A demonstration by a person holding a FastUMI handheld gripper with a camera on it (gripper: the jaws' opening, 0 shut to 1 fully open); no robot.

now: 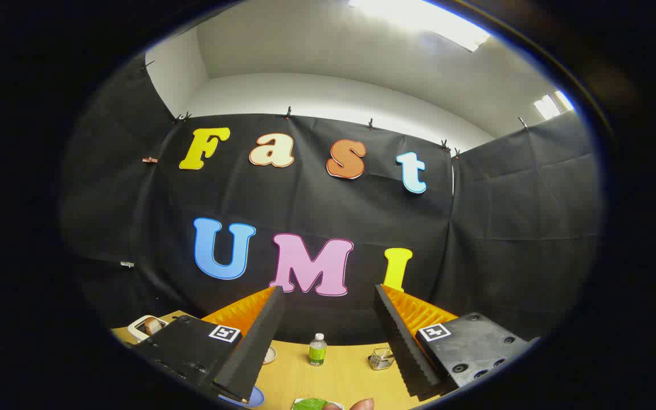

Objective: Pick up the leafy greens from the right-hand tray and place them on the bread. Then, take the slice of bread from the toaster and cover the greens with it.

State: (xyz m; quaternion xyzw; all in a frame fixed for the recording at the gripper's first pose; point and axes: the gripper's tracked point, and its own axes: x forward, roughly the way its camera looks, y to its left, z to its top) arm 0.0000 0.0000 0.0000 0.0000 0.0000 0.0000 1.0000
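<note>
Claw [328, 296] raised above the table [339, 376], fingers wide apart on nothing; greens [311, 405] low between them, bottle [317, 349] and wire basket [382, 359] beyond, toaster [147, 326] with bread slice [152, 326] past the left finger.

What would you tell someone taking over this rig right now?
Tool: fingers open, empty, raised and aimed at the booth wall.
White toaster, brown bread slice in its slot, sits beyond the left finger on the light wooden table.
Green leafy greens lie on a white tray between the fingers, near a fingertip.
A small green-labelled bottle and wire basket stand ahead.
Done: nothing visible. Left: both steps.
</note>
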